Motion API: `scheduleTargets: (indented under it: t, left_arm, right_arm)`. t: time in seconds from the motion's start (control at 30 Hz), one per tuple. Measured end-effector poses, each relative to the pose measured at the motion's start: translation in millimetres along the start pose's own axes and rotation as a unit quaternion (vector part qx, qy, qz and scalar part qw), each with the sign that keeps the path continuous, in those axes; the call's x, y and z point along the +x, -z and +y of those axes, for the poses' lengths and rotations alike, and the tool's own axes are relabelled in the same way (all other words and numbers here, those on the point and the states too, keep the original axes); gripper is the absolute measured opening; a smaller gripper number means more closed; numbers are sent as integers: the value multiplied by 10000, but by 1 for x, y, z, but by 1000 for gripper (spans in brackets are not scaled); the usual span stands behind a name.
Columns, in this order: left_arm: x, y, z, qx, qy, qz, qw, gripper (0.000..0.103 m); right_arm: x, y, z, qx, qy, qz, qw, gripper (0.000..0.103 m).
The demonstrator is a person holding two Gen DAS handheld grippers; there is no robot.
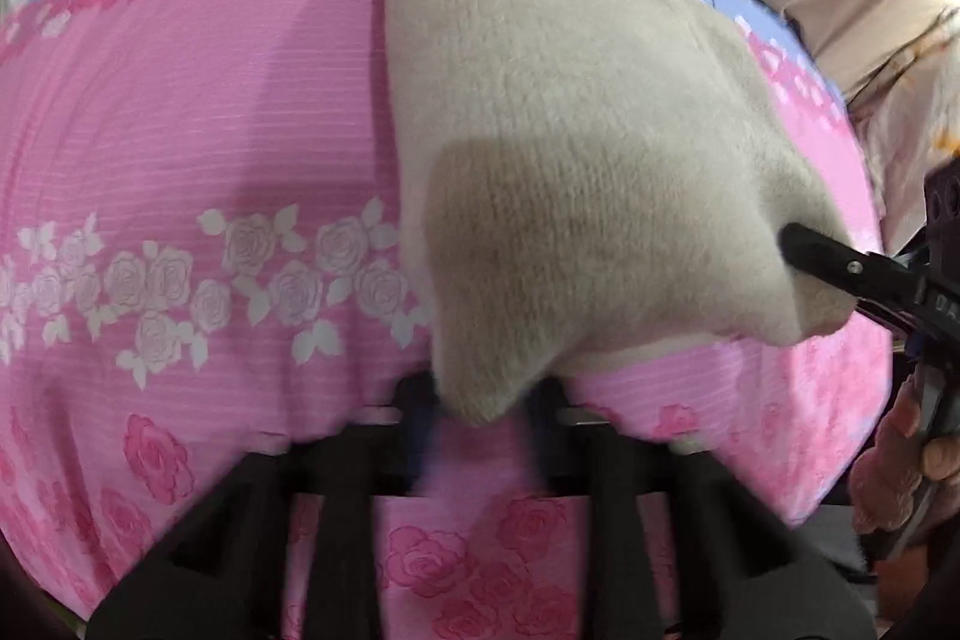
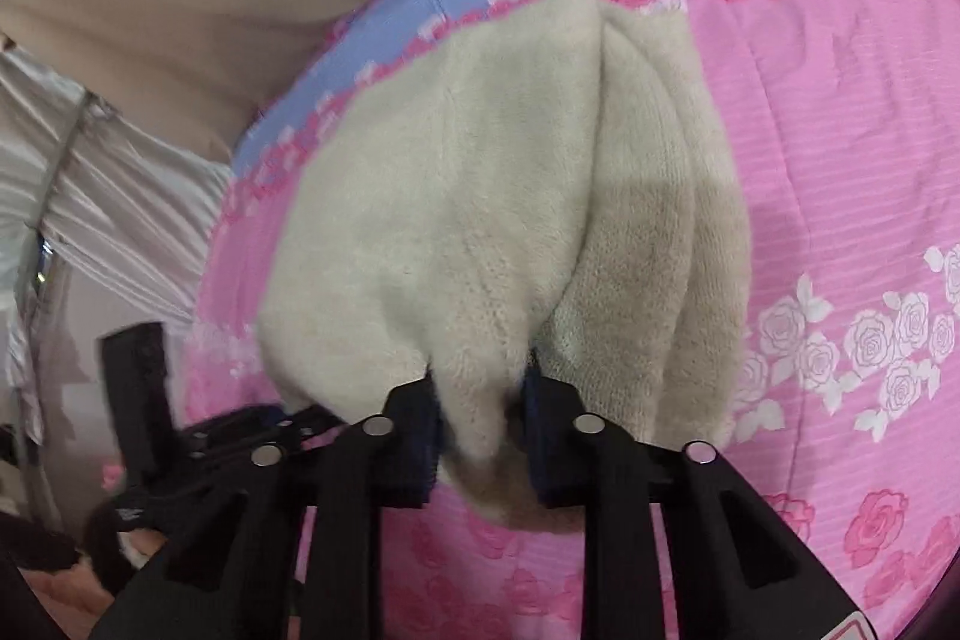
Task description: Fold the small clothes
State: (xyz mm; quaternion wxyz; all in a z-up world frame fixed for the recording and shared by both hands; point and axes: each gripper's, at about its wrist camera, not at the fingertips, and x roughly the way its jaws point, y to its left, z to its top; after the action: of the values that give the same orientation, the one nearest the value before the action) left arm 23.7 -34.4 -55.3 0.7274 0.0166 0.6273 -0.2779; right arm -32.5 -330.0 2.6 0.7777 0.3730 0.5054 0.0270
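left wrist view: a cream knit garment (image 1: 558, 148) is spread on the pink floral bedcover (image 1: 198, 112), one near corner pinched by the left gripper (image 1: 480, 400). its other near corner is clamped between the right gripper (image 2: 480, 412) pads.

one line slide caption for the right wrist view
Right gripper pinching a fluffy cream knit garment above a pink rose-print bedsheet.
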Motion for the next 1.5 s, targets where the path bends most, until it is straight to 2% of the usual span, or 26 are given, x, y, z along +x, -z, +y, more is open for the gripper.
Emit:
scheduleTargets:
  t: [0.07, 0.1, 0.17, 0.2, 0.23, 0.27, 0.33, 0.37, 0.4, 0.47, 0.57, 0.63, 0.7, 0.8, 0.83, 0.9, 0.93, 1.03, 1.1, 1.13, 1.17, 1.23, 1.3, 1.33, 1.4, 1.5]
  left_arm:
    - [-15, -4, 18, -399, 335, -153, 9985, 12]
    - [-21, -5, 26, -487, 343, -193, 9980, 11]
    - [-17, -4, 42, -557, 131, -118, 9983, 10]
    - [-11, -3, 47, -593, -22, -31, 9982, 0]
    - [0, 0, 55, -646, -368, 88, 9972, 0]
    - [-1, 2, 60, -697, -282, -15, 9972, 0]
    - [-8, 2, 64, -840, -269, 44, 9961, 0]
    - [-19, 4, 65, -821, -203, -74, 9964, 0]
    - [-31, 4, 63, -728, -126, -250, 9970, 0]
    - [-56, 5, 53, -458, -152, -542, 9974, 0]
    - [-83, 0, 25, -148, 187, -792, 9966, 4]
    - [-88, -6, 0, 60, 470, -872, 9951, 14]
    - [-83, -13, -21, 268, 677, -832, 9939, 30]
    - [-42, -12, -36, 411, 369, -427, 9976, 30]
    - [-29, -13, -38, 335, 294, -314, 9985, 28]
    - [-15, -11, -30, 191, 318, -205, 9991, 28]
    - [-16, -12, -30, 177, 285, -221, 9992, 28]
    - [-18, -14, -33, 270, 174, -258, 9992, 28]
    - [-17, -12, -32, 240, 158, -291, 9992, 28]
    - [-16, -12, -34, 234, 143, -305, 9992, 28]
    - [-15, -12, -36, 239, 110, -318, 9991, 28]
    - [-14, -9, -42, 259, 34, -314, 9992, 29]
    - [-15, -8, -49, 282, -35, -352, 9990, 28]
    - [-19, -8, -48, 289, -44, -402, 9988, 29]
    - [-26, -6, -49, 277, -51, -520, 9983, 29]
    - [-25, -4, -40, 12, 30, -466, 9989, 29]
  right_arm:
    - [-27, -1, 10, -19, -200, -250, 9995, 16]
    - [-33, 1, 13, -45, -234, -280, 9993, 16]
    - [-20, 10, 6, -75, 66, -71, 9999, 16]
    - [-4, 18, -3, -96, 316, 142, 9994, 16]
    - [19, 28, -15, -80, 644, 416, 9970, 16]
    - [30, 36, -25, 11, 714, 545, 9960, 16]
    - [25, 40, -29, 330, 552, 366, 9973, 18]
    - [15, 38, -23, 323, 517, 246, 9978, 21]
    - [6, 36, -18, 233, 556, 125, 9981, 21]
    - [-18, 30, -1, -89, 849, -157, 9962, 30]
    - [-42, 14, 28, -610, 1095, -489, 9909, 29]
    - [-43, 0, 43, -835, 991, -544, 9901, 28]
    - [-28, -12, 53, -1043, 993, -470, 9885, 28]
    - [30, -28, 29, -1180, 1552, 114, 9807, 25]
    - [52, -31, 7, -1039, 1503, 358, 9825, 17]
    - [47, -41, -3, -753, 1170, 216, 9900, 13]
    - [39, -45, 2, -648, 1237, 179, 9900, 8]
    - [13, -46, 21, -823, 1292, -95, 9882, 11]
    - [16, -41, 19, -781, 1376, 6, 9874, 11]
    - [33, -35, 9, -803, 1600, 293, 9834, 10]
    - [43, -31, 2, -834, 1678, 394, 9815, 3]
    - [38, -27, -1, -686, 1577, 244, 9848, 3]
    - [16, -27, 12, -594, 1573, 44, 9857, 6]
    - [5, -25, 20, -673, 1566, -44, 9854, 11]
    - [-13, -14, 33, -820, 1643, -117, 9829, 12]
    - [-1, 6, 26, -809, 1638, 289, 9827, 17]
